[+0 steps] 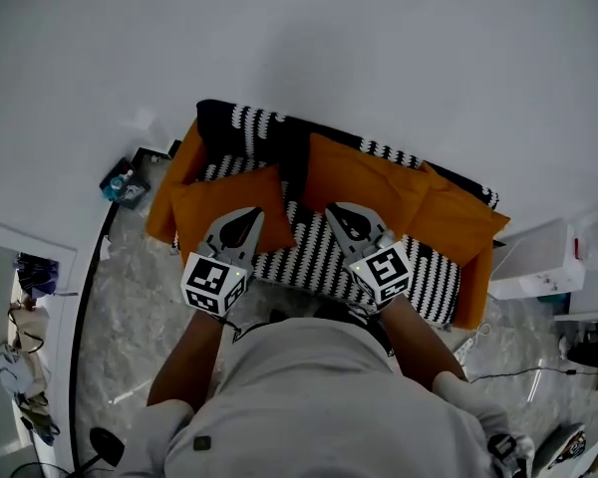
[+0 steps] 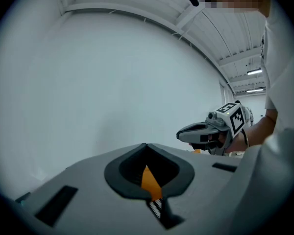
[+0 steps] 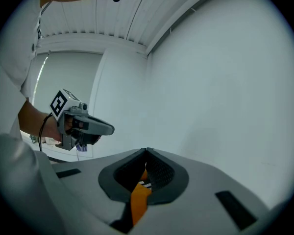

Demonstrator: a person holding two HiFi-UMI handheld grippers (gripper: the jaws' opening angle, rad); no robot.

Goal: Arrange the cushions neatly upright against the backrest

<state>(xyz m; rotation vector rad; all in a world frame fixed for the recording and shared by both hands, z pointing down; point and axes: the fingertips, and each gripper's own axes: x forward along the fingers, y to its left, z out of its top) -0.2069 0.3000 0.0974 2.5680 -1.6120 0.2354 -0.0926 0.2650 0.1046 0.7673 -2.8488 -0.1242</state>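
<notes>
In the head view a small black-and-white striped sofa (image 1: pixel 314 259) with orange arms stands against a white wall. Three orange cushions are on it: one at the left (image 1: pixel 219 199), a larger one in the middle (image 1: pixel 364 182) leaning on the backrest (image 1: pixel 264 127), and one slumped in the right corner (image 1: pixel 458 222). My left gripper (image 1: pixel 247 213) (image 2: pixel 146 145) hovers over the left cushion's front edge, shut and empty. To its right, my right gripper (image 1: pixel 337 210) (image 3: pixel 146 151) is over the seat below the middle cushion, also shut with nothing in it. Each gripper view shows the other gripper beside it.
A white box (image 1: pixel 538 262) stands on the floor right of the sofa. A blue item (image 1: pixel 120 182) sits in a dark bin at the left. Cables (image 1: pixel 498 371) trail over the marbled floor at the lower right. The person's torso fills the bottom.
</notes>
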